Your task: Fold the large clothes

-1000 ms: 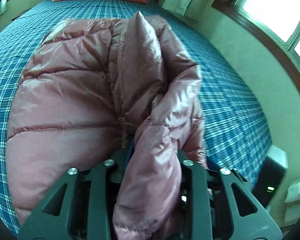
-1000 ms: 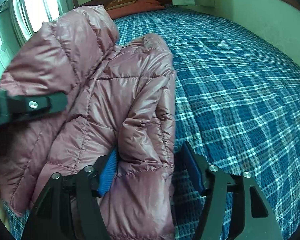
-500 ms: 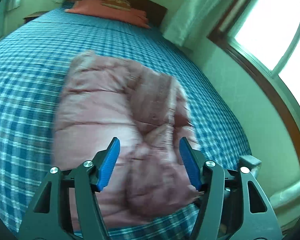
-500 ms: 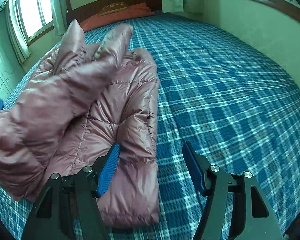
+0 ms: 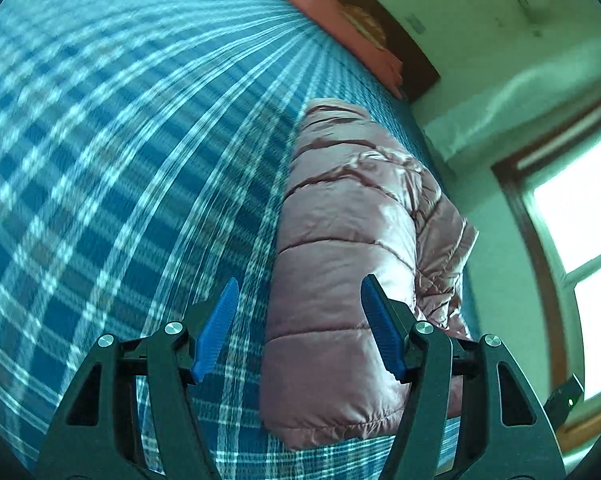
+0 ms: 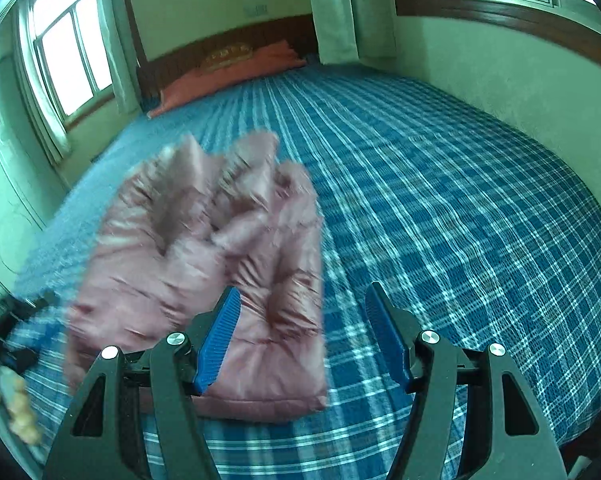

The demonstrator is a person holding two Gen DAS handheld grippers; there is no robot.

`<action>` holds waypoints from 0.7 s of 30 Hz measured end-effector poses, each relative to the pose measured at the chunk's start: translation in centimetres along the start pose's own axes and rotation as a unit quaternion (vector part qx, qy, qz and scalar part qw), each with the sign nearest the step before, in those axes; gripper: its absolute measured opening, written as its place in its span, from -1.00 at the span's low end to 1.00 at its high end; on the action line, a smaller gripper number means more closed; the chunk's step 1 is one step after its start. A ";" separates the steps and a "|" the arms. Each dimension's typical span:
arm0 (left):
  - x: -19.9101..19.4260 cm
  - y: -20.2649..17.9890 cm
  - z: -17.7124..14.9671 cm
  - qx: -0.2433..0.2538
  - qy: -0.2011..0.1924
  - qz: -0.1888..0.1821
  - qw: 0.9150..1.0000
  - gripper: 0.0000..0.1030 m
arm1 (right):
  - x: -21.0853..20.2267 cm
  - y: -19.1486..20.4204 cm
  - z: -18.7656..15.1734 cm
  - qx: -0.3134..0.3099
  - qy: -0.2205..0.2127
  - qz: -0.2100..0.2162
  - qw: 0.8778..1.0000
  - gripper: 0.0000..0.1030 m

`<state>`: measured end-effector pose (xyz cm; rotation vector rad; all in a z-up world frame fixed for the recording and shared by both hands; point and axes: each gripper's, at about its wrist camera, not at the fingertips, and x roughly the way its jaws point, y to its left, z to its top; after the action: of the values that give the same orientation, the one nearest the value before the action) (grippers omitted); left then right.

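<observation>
The pink puffer jacket [image 6: 204,280] lies in a compact bundle on the blue plaid bedspread [image 6: 440,208], left of centre in the right wrist view and right of centre in the left wrist view [image 5: 340,280]. By the look of it the jacket is already doubled over on itself, quilted panels stacked and loose folds bunched toward the far end, so it probably sits where it does because a fold has been laid down and the bundle left to settle on the bed. Motion blur smears both views, so the finer creases cannot be read.

The left tool [image 5: 298,330] stands with its blue pads apart and nothing between them; the jacket's near corner shows behind the right-hand pad but is not pinched. The right tool [image 6: 302,334] is likewise spread, hovering above the bundle's lower right edge, empty and touching no fabric.

An orange pillow [image 6: 228,76] rests at the headboard in the upper part of the frame, well apart from the jacket.
</observation>
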<state>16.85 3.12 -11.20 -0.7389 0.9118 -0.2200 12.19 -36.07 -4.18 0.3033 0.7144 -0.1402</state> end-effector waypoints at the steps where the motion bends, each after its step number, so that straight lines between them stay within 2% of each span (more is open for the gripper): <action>1: 0.1 0.4 -0.2 -0.010 0.000 -0.004 1.000 0.23 | -0.4 0.5 0.3 0.002 -0.004 0.011 1.000 0.27; 3: 0.0 0.5 -0.8 -0.014 0.001 -0.009 1.000 0.23 | -1.1 1.3 0.6 0.005 -0.010 0.034 0.999 0.39; 7: 0.1 0.3 -1.4 -0.017 0.001 -0.012 1.000 0.25 | -1.1 3.9 0.7 -0.011 -0.009 0.059 0.998 0.45; 10: 0.3 0.2 -1.7 -0.020 0.001 -0.016 1.000 0.29 | 0.1 5.2 0.2 -0.018 0.009 0.066 0.998 0.46; 11: 0.3 0.3 -1.8 -0.022 0.000 -0.018 1.000 0.36 | 0.5 5.5 0.0 -0.016 0.015 0.070 0.997 0.46; 21: 0.8 0.3 -1.9 -0.023 0.002 -0.020 1.000 0.37 | 1.5 6.8 -0.3 -0.013 0.026 0.072 0.997 0.46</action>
<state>15.82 2.12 -12.65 -0.7999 0.9083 -0.2374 14.70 -29.54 -3.89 0.3328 0.7432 0.0144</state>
